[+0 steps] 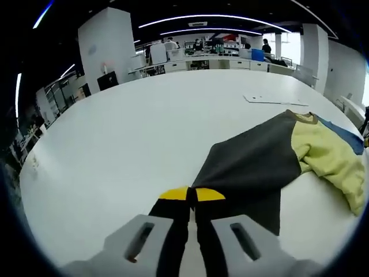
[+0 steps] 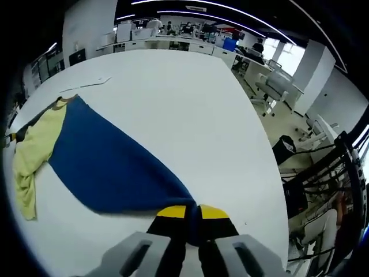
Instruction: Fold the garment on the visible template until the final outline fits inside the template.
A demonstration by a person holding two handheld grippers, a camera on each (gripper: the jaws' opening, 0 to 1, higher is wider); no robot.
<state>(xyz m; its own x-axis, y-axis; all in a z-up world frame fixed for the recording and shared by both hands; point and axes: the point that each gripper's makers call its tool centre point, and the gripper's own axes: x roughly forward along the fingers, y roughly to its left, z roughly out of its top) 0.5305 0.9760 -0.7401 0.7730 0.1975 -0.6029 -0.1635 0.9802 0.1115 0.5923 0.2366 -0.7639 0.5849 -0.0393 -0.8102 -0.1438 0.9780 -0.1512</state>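
Observation:
A garment lies spread on the white table (image 1: 132, 144), with a dark grey panel (image 1: 253, 167), a blue panel (image 2: 109, 161) and a pale yellow part (image 1: 328, 158) bunched in the middle. My left gripper (image 1: 192, 195) is shut on the edge of the grey panel, its yellow-tipped jaws pressed together. My right gripper (image 2: 193, 212) is shut on the corner of the blue panel, which is pulled taut toward it. The yellow part (image 2: 31, 156) lies crumpled at the left in the right gripper view. I cannot make out a template outline on the table.
A flat sheet of paper (image 1: 271, 100) lies on the table beyond the garment, also seen as paper (image 2: 89, 83). The table's edge (image 2: 259, 144) runs close on the right, with office chairs (image 2: 277, 86) beyond. Desks and people stand at the room's far end.

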